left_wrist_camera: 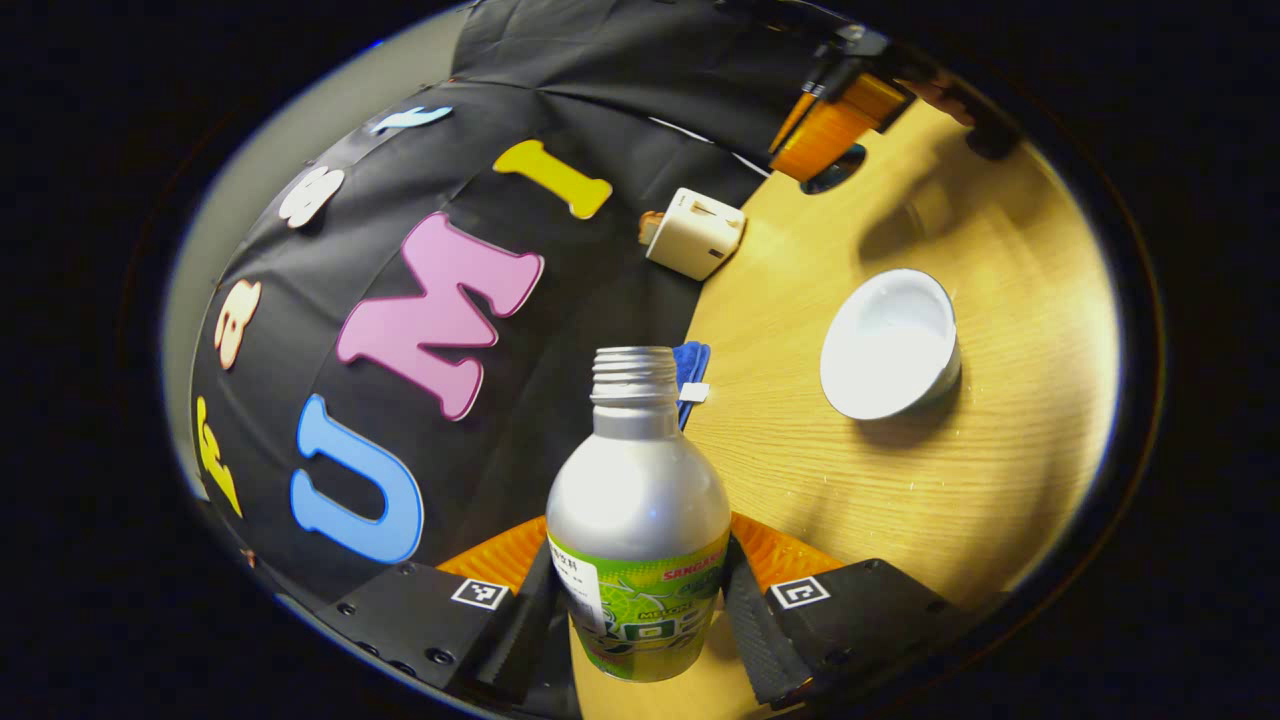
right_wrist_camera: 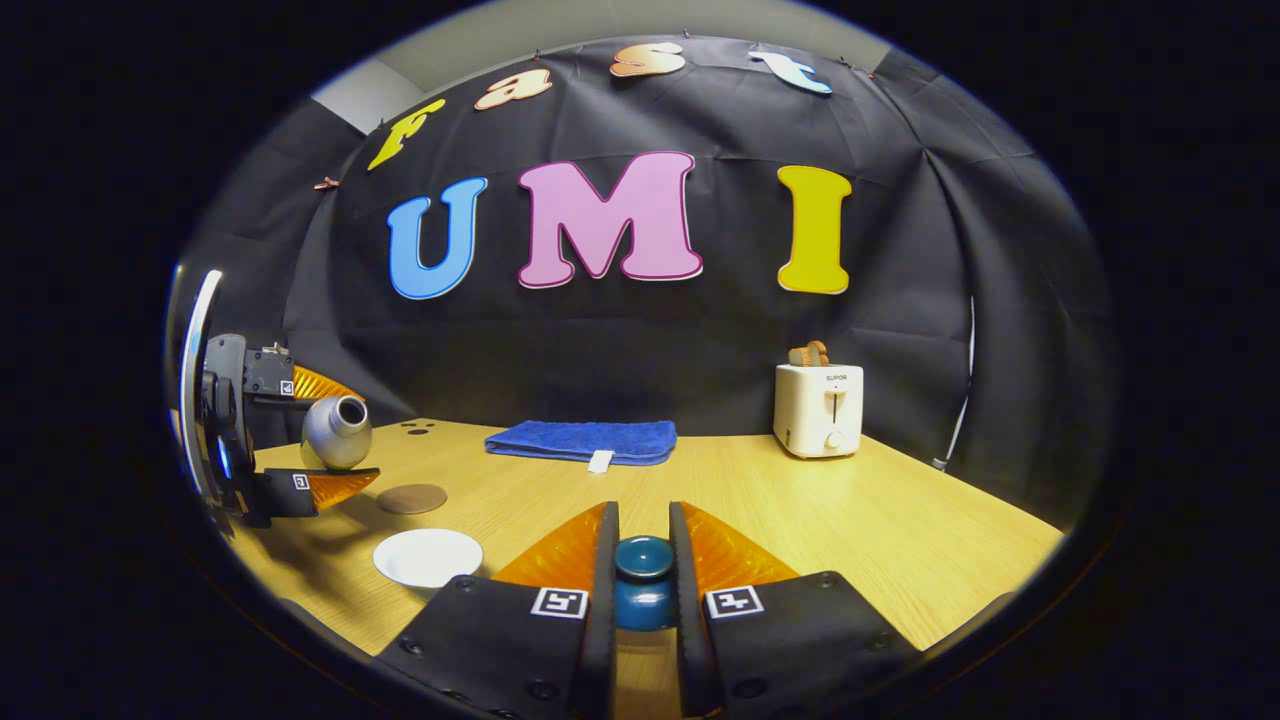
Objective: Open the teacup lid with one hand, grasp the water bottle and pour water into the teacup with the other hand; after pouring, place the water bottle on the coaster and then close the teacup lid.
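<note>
My left gripper [left_wrist_camera: 640, 585] is shut on a silver water bottle [left_wrist_camera: 637, 480] with a green label and no cap. In the right gripper view that bottle [right_wrist_camera: 335, 432] hangs tilted in the left gripper [right_wrist_camera: 352, 436], mouth toward the right, above the table's left side. The white teacup [left_wrist_camera: 890, 345] stands open on the table, also seen low left in the right gripper view [right_wrist_camera: 428, 557]. A round brown coaster [right_wrist_camera: 412, 498] lies just behind it. My right gripper [right_wrist_camera: 643, 530] is shut on the dark blue lid [right_wrist_camera: 643, 575] by its knob, held off the cup.
A folded blue towel [right_wrist_camera: 580, 440] lies at the back of the wooden table [right_wrist_camera: 880, 520]. A white toaster [right_wrist_camera: 820, 408] with bread in it stands at the back right. The right gripper [left_wrist_camera: 825, 140] shows far off in the left gripper view, past the toaster [left_wrist_camera: 695, 232].
</note>
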Demonstrator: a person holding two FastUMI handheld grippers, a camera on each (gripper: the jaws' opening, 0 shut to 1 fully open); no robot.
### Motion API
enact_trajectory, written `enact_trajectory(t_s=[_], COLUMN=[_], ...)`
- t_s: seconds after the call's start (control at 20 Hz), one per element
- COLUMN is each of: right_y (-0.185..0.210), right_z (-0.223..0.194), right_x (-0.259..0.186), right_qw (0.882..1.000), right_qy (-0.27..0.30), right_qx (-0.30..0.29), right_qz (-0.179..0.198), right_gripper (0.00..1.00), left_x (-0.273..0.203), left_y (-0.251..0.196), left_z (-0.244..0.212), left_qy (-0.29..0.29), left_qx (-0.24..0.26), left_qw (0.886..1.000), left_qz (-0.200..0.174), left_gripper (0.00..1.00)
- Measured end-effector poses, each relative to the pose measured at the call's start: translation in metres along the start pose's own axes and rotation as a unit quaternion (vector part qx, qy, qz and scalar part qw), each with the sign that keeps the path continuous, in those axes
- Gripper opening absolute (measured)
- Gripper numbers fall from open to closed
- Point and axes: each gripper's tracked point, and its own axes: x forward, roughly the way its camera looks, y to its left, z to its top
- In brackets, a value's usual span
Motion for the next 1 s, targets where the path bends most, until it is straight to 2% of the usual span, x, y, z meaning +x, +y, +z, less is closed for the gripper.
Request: enact_trajectory(t_s=[0.2, 0.55, 1.0], right_y=[-0.005, -0.007, -0.007], right_z=[0.001, 0.001, 0.001], right_x=[0.002, 0.003, 0.004], right_qw=[1.000, 1.000, 1.000], right_qy=[-0.001, -0.001, -0.001], right_qx=[0.002, 0.003, 0.003], right_qz=[-0.012, -0.012, -0.006], right_gripper=[0.28, 0.28, 0.28], left_x=[0.007, 0.006, 0.021], left_y=[-0.008, -0.014, -0.016], left_z=[0.000, 0.009, 0.022], left_qy=[0.003, -0.007, -0.011], left_qx=[0.112, 0.198, 0.301], left_qw=[0.993, 0.979, 0.952], left_qz=[-0.024, -0.042, -0.052], left_gripper=[0.80, 0.80, 0.80])
